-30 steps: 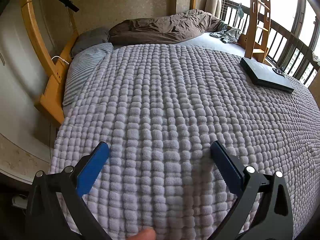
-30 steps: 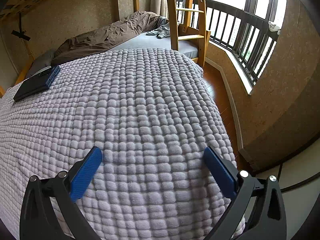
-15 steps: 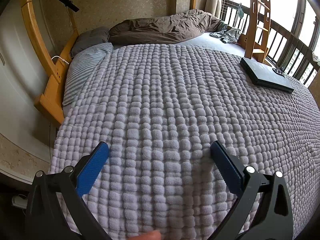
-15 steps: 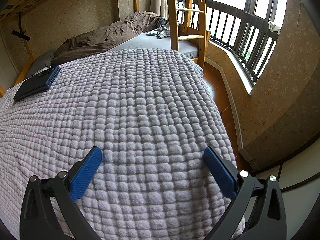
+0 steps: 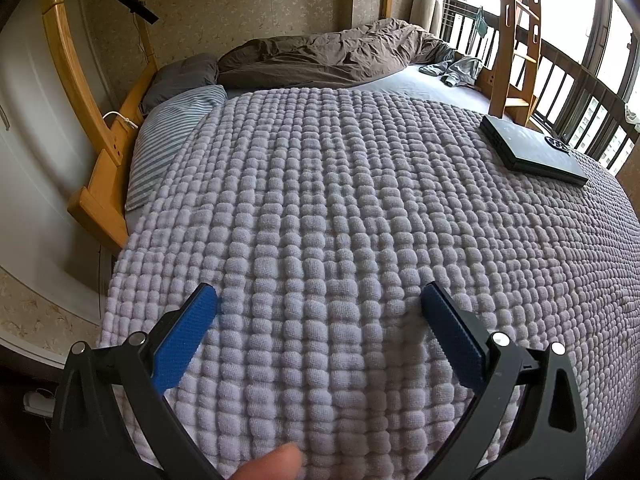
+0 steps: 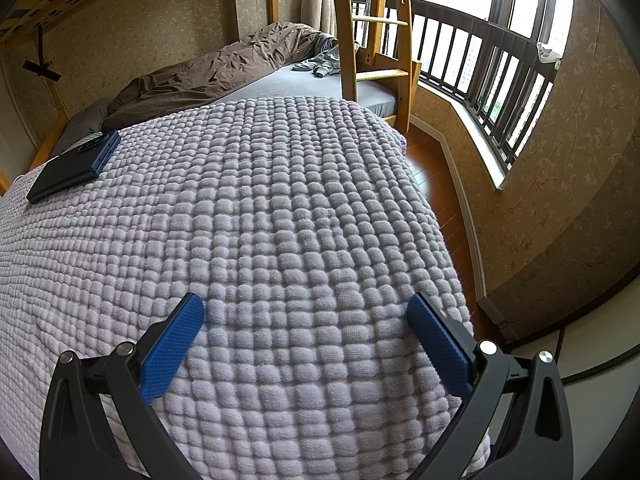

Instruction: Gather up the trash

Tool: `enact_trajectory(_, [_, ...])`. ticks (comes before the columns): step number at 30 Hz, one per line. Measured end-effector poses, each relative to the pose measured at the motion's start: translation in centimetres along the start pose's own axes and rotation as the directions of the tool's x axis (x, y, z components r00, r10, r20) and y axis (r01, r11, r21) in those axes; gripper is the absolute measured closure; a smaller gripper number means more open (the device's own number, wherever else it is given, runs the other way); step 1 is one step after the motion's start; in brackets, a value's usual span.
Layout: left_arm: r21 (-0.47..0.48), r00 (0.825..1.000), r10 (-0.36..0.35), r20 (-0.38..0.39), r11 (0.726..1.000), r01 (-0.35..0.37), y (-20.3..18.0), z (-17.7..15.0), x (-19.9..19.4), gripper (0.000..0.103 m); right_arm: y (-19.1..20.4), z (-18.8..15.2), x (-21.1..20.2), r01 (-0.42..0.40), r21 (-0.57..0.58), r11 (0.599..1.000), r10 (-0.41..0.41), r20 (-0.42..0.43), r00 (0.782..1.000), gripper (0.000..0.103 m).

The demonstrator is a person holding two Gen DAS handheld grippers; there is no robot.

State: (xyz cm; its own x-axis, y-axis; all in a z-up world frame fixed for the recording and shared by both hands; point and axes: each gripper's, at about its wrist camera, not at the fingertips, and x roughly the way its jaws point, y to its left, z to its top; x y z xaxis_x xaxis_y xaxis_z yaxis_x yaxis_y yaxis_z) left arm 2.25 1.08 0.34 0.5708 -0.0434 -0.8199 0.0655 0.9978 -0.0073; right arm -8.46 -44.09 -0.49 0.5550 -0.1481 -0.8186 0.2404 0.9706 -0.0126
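No trash shows in either view. My left gripper (image 5: 318,300) hangs open over the near end of a lilac bobbled blanket (image 5: 340,200), nothing between its blue pads. A fingertip (image 5: 268,464) pokes in at the bottom edge of the left wrist view. My right gripper (image 6: 306,310) is open too, above the same blanket (image 6: 260,220) near its right side, and holds nothing.
A flat black box (image 5: 532,148) lies on the blanket's far right, and shows as the black box (image 6: 72,168) at far left in the right wrist view. Beyond lie a brown duvet (image 5: 320,58), pillows (image 5: 172,120) and a wooden ladder (image 6: 372,40). Wood floor (image 6: 436,184) runs beside the bed.
The fingertip at the bottom of the left wrist view has crept slightly right and up. Both grippers stay where they were, open.
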Motion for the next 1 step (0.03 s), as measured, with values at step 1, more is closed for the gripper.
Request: enact_trajectory(1, [0.000,1.000,0.000,0.000,1.000,0.000,0.00,0.00,0.00,0.001,0.02,0.00,-0.02,0.000,0.000,1.000,0.000,0.000,1.000,0.004])
